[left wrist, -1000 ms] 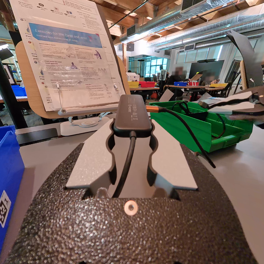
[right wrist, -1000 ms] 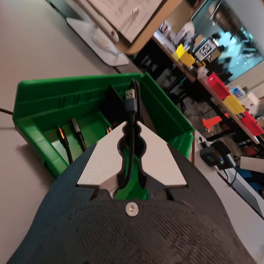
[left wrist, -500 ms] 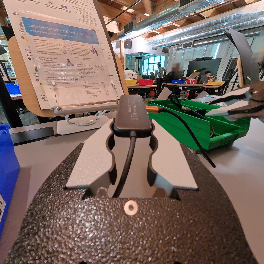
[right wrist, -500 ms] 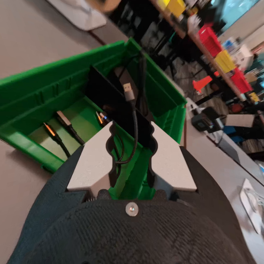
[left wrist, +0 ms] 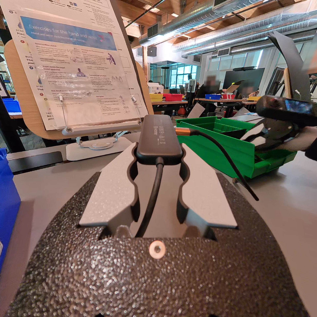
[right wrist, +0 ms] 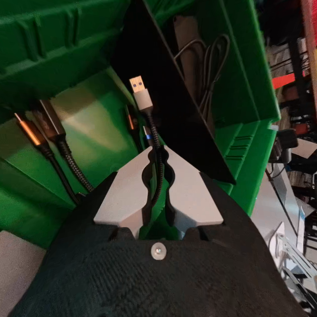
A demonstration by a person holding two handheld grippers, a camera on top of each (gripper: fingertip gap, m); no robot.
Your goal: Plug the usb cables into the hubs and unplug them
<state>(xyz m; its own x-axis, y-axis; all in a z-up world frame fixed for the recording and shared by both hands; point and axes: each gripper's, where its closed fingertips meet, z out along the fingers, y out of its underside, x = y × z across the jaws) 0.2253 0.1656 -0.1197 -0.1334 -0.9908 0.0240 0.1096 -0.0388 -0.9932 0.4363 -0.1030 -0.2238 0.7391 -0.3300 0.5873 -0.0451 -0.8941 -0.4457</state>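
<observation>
Landmark: green bin (left wrist: 228,152) on the table (left wrist: 283,197).

Left gripper (left wrist: 158,155) is just left of the bin, clamped on the near end of a dark hub (left wrist: 158,135). The hub's long axis runs straight ahead from the gripper, level, off the table. One orange-collared plug (left wrist: 182,131) already sits in the hub's bin-facing side, with its black lead drooping to the table in front of the bin.

Right gripper (right wrist: 158,151) is down inside the bin, just left of the black divider (right wrist: 171,103), jaws closed on a braided cable (right wrist: 158,164) a little behind its silver plug (right wrist: 139,92). The plug points up and away, tilted slightly left. More cables (right wrist: 51,130) lie on the bin floor, left of it.

Key relation: the hub is left of the bin and the free plug is in it, so the right gripper is the one to travel. My guess is it needs to lift clear of the bin and turn the plug sideways toward the hub's bin-facing ports. With the grip on the cable rather than the plug, it may flex on insertion.
</observation>
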